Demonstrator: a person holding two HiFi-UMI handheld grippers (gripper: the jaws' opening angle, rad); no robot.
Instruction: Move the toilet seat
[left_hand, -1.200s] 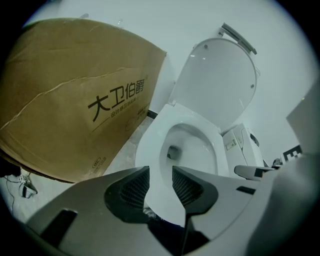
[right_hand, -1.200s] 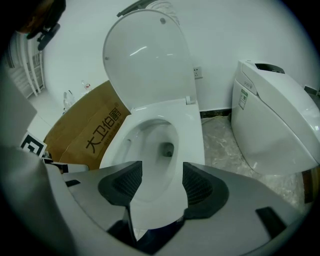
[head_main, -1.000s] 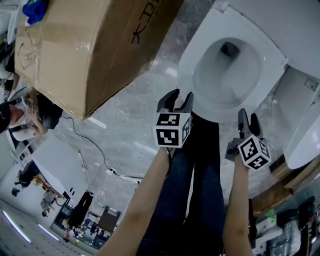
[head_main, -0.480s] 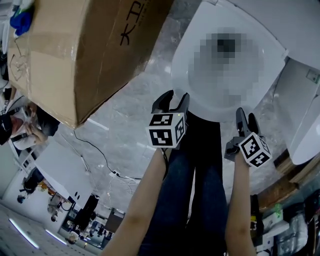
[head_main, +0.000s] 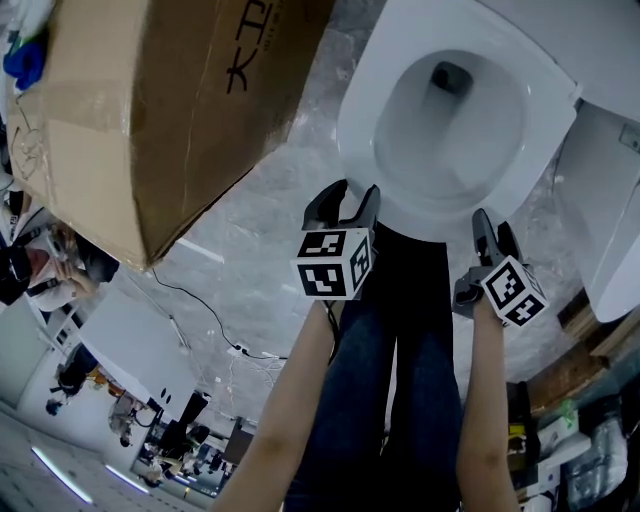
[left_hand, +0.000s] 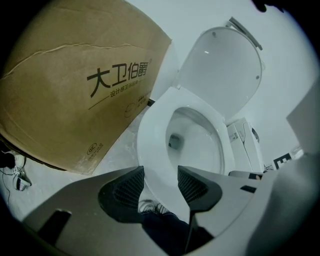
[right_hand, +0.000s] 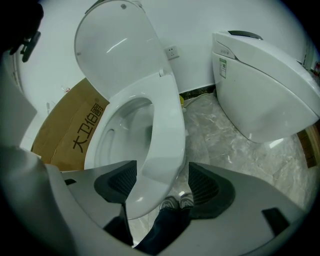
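The white toilet seat (head_main: 358, 130) lies flat on the bowl, and its lid (left_hand: 225, 70) stands upright against the wall. My left gripper (head_main: 346, 197) hovers at the seat's (left_hand: 150, 140) front left rim. Its jaws have just been opening, and the rim shows in the gap with neither pad touching it. At the front right rim, my right gripper (head_main: 492, 226) has also just been opening its jaws. The seat's (right_hand: 162, 130) side band shows between its pads (right_hand: 117, 182), apart from both. Both grippers point steeply down.
A large cardboard box (head_main: 150, 100) stands left of the toilet. A second white toilet (right_hand: 265, 85) stands on the right. A thin cable (head_main: 190, 310) runs over the marble floor. The person's legs in dark jeans (head_main: 400, 380) stand right in front of the bowl.
Both grippers have sunk a little toward the toilet's front rim. The right gripper's marker cube has rolled slightly. The seat has not moved.
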